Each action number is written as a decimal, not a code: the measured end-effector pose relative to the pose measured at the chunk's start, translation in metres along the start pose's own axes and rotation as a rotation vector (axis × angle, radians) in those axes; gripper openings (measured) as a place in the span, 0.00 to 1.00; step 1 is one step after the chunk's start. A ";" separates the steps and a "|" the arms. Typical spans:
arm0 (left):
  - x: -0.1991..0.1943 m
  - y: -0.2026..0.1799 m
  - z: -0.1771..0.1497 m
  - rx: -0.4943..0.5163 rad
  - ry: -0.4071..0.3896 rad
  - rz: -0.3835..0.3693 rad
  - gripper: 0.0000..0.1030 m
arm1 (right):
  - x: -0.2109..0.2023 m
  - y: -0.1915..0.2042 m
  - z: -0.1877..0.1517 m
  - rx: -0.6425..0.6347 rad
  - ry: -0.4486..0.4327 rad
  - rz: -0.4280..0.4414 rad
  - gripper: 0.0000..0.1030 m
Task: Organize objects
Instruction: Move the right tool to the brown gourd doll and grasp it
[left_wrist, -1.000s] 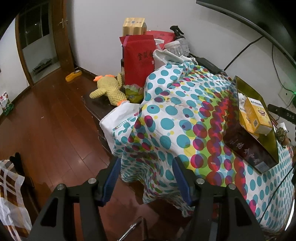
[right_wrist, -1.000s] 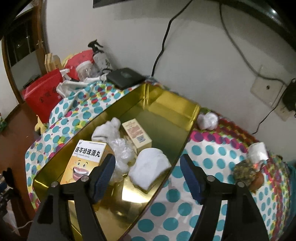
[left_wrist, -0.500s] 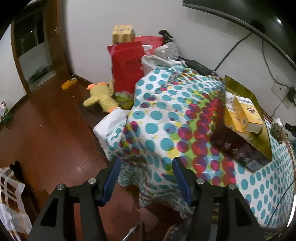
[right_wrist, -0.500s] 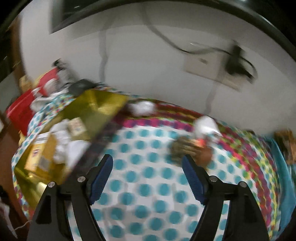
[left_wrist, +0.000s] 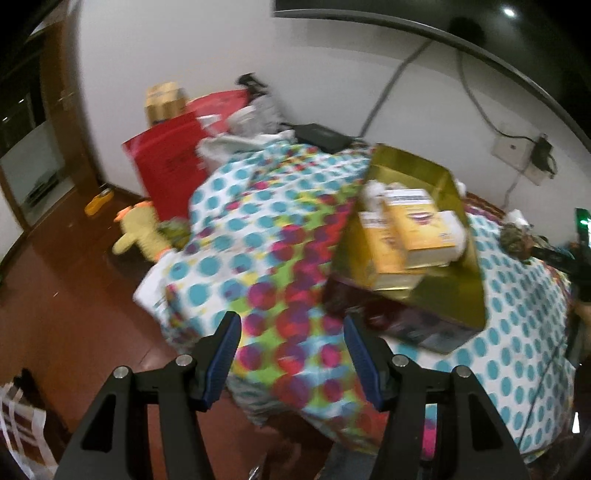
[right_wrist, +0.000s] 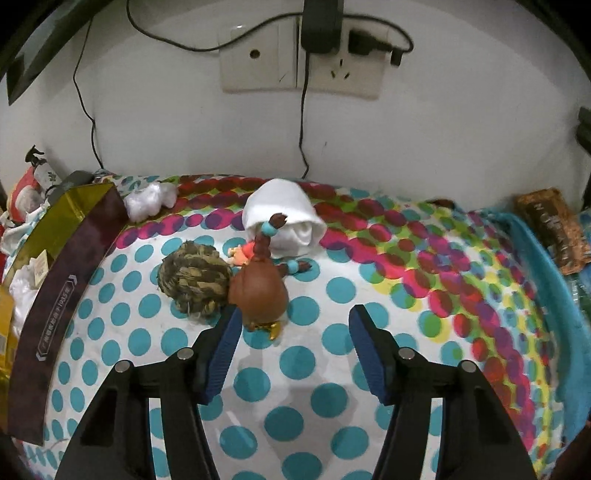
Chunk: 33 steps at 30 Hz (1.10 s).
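You had a wall socket plate (right_wrist: 300, 55) with a black charger (right_wrist: 320, 26) plugged in above the desk, and a yellow plush duck (left_wrist: 142, 232) on the wooden floor (left_wrist: 66, 295).

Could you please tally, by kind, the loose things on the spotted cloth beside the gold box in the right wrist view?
Rolled white cloth: 1
White crumpled wad: 1
Brown doll head: 1
Camouflage ball: 1
Small orange figure: 1
Total: 5
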<state>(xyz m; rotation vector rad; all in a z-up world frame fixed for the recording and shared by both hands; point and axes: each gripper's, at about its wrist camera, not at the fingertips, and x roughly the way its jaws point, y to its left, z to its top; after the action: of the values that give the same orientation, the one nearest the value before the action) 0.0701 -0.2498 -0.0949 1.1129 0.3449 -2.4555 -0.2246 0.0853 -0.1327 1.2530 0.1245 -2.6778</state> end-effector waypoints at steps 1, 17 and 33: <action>0.001 -0.006 0.002 0.009 0.002 -0.012 0.58 | 0.002 0.000 -0.001 -0.002 0.000 0.011 0.57; 0.007 -0.134 0.039 0.243 -0.025 -0.177 0.58 | 0.036 0.009 0.008 -0.035 -0.007 0.073 0.42; 0.075 -0.273 0.087 0.357 -0.011 -0.307 0.70 | 0.015 -0.020 -0.011 0.020 -0.030 0.009 0.38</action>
<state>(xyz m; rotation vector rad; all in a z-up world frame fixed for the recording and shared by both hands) -0.1597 -0.0637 -0.0820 1.2653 0.0754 -2.8742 -0.2298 0.1048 -0.1508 1.2162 0.0873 -2.6950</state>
